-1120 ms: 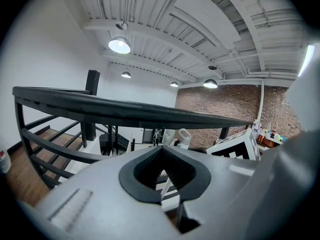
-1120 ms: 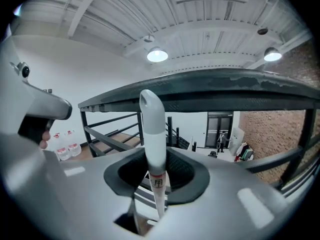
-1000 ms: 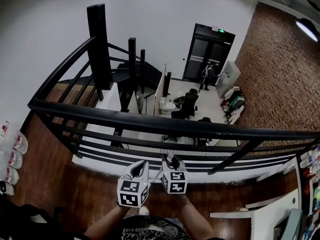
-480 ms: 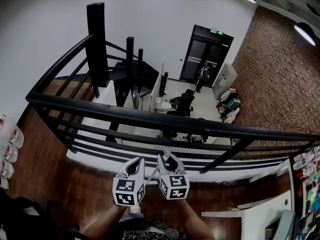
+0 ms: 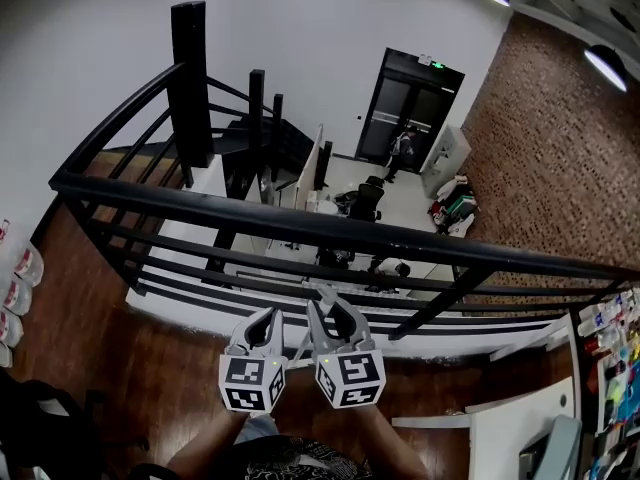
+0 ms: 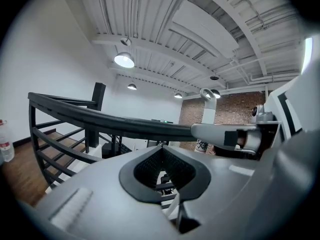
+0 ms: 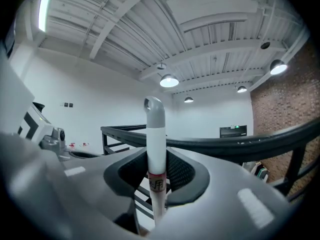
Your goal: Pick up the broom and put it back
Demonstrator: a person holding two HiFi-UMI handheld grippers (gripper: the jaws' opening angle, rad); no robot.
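Nearest the viewer, on the near side of the black railing [image 5: 300,223], the two tools have come up closer to the head camera, and their marker cubes now show larger than a second ago. The right tool [image 7: 156,160] has risen more. It pinches the broom [image 7: 155,129] by its pale handle, just above a red band. The handle stands upright between the pads, with its hooked grey end above the jaws. The left tool [image 6: 161,149] is just beside it, jaws pressed together on nothing; the broom's handle passes it at its right. Below both tools, the wooden floor [image 5: 170,368] runs up to the railing's foot. Beyond the railing lie a lower room [image 5: 400,193] and its dark double door [image 5: 412,108]. Judged from the lift, the pick-up is done and the carry is under way. The broom's storing place appears in no view, so putting it back remains.
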